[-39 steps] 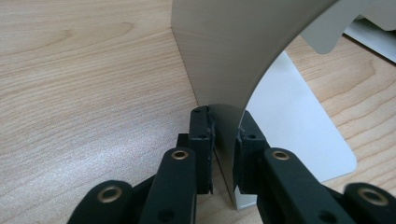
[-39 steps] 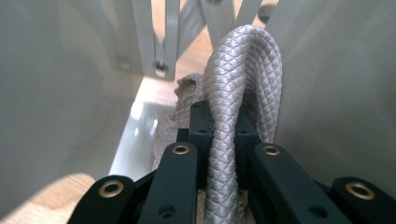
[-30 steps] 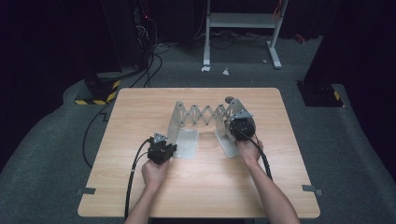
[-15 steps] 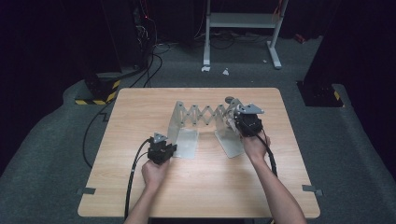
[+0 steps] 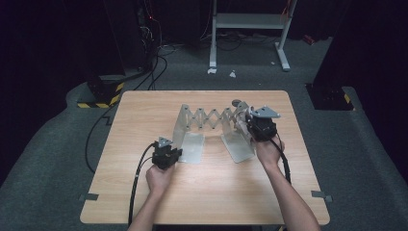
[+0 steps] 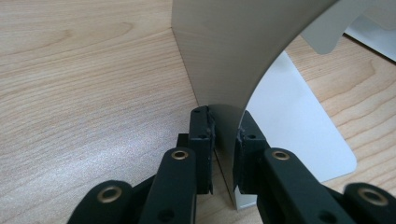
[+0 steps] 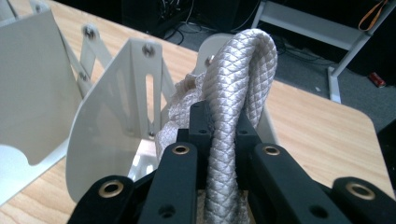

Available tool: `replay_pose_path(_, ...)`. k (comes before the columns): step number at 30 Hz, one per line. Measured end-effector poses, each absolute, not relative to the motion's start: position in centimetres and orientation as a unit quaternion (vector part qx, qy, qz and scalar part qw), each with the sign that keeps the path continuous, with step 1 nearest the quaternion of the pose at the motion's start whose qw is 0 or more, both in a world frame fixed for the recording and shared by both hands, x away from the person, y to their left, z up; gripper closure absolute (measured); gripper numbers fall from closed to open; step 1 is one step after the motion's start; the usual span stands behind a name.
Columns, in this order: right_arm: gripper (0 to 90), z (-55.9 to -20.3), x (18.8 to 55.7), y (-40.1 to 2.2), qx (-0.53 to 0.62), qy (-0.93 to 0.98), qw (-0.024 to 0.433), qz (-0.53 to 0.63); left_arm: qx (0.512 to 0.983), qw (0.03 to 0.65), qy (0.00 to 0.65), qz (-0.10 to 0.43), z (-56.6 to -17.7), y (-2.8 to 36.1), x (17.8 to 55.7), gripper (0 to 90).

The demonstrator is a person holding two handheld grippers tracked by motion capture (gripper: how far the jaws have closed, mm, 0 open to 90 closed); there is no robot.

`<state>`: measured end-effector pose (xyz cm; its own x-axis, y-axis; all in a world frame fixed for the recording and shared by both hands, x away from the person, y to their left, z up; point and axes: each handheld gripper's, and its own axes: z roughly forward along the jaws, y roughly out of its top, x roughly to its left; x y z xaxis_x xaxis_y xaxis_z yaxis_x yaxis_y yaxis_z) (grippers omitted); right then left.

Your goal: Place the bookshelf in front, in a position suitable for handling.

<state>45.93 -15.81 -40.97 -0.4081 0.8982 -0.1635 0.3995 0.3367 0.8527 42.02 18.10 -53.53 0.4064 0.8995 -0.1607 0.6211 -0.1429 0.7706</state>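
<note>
The left gripper [image 6: 223, 140] is clamping the near left plate of the folding rack [image 5: 211, 118], steadying it on the table [image 5: 144, 120]. The right gripper [image 7: 219, 126] is pinching a looped white rope [image 7: 243, 60] at the rack's right end. Judging by this, draping the rope onto the rack is left.

A rack [image 5: 211, 130] is standing near the middle of the table [image 5: 125, 192], its two end plates joined by a lattice running left to right between them. The left gripper [image 5: 166, 155] is sitting at the front edge of the left plate [image 6: 224, 60], jaws on either side of it. The right gripper [image 5: 261, 126] is hanging beside the right plate [image 7: 116, 126], a rope [image 7: 236, 102] looping up between its jaws, with a stand [image 5: 250, 24] on the floor behind the table.
</note>
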Motion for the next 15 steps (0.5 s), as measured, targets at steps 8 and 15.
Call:
replay_pose_path(8,83.8,-42.6,45.2,-16.0,0.433,0.751,0.326,0.378,0.736,0.402,0.516,0.173,-53.5,18.1,42.0,79.9)
replay_pose_path(15,83.8,-43.8,44.6,-16.4,0.434,0.752,0.324,0.376,0.736,0.402,0.516,0.174,-53.5,18.1,42.0,79.9)
